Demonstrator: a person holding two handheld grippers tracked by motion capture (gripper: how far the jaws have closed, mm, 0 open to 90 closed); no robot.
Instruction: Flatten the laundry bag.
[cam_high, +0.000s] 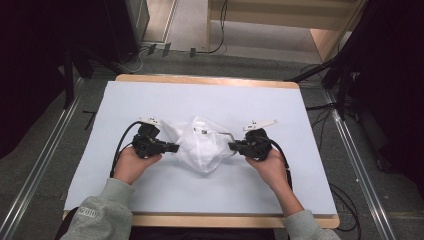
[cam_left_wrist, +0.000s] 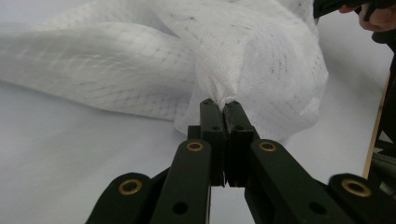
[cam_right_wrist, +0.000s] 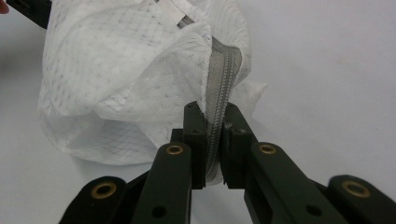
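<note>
Since mesh bag (cam_high: 202, 145) is light & floppy, grab zipper tape (cam_right_wrist: 219, 93)/hems: left hand-held gripper (cam_high: 172, 148) pinches cloth at bag's 9 o'clock, right hand-held gripper (cam_high: 232, 146) pinches zipper at 3.

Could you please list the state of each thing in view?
Mesh bag: crumpled on the table, held at both sides.
Zipper: closed where visible, its tape pinched.
Left tongs: shut on the bag's mesh.
Right tongs: shut on the zipper.

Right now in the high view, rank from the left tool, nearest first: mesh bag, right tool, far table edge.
1. Mesh bag: gripped by the left tool.
2. Right tool: across the bag, on its other side.
3. Far table edge: wooden strip at the top.
</note>
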